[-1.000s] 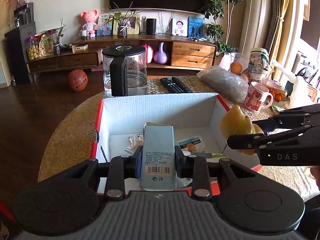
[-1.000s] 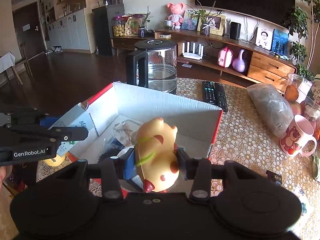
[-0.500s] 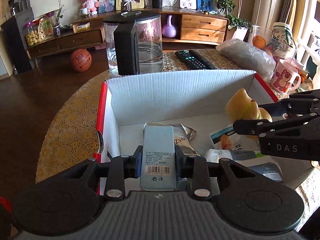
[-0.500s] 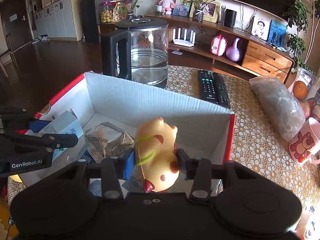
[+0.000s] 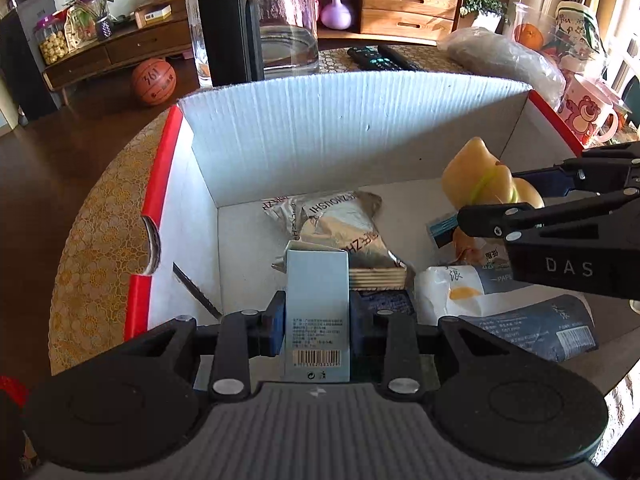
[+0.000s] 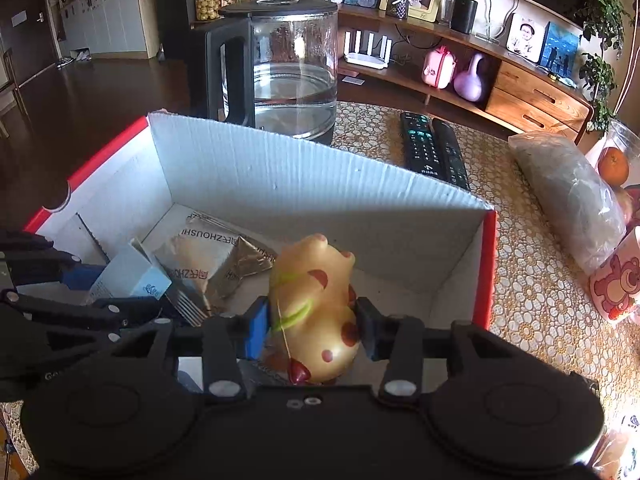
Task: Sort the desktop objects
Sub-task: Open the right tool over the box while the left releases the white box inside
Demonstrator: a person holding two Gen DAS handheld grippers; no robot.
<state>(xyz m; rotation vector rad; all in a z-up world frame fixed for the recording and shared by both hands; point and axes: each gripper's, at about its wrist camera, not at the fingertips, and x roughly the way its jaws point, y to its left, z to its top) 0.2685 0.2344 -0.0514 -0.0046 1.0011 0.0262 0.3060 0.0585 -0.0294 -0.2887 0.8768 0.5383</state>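
My left gripper (image 5: 317, 322) is shut on a small light-blue carton (image 5: 317, 308) with a barcode and holds it low inside the red-and-white cardboard box (image 5: 340, 120). My right gripper (image 6: 310, 326) is shut on a yellow spotted toy (image 6: 314, 304) and holds it inside the same box (image 6: 304, 184), to the right of the left gripper. The toy also shows in the left wrist view (image 5: 478, 178); the carton shows in the right wrist view (image 6: 130, 276). Silver snack packets (image 5: 340, 224) and white-and-blue packets (image 5: 520, 312) lie on the box floor.
A glass kettle (image 6: 280, 68) stands just behind the box. Two remotes (image 6: 434, 150), a grey bag (image 6: 568, 192) and a pink bear mug (image 5: 588, 112) lie on the patterned table to the right. The table edge curves on the left (image 5: 100, 240).
Both grippers have moved forward and down into the box with their objects still held. The box interior now fills both views.
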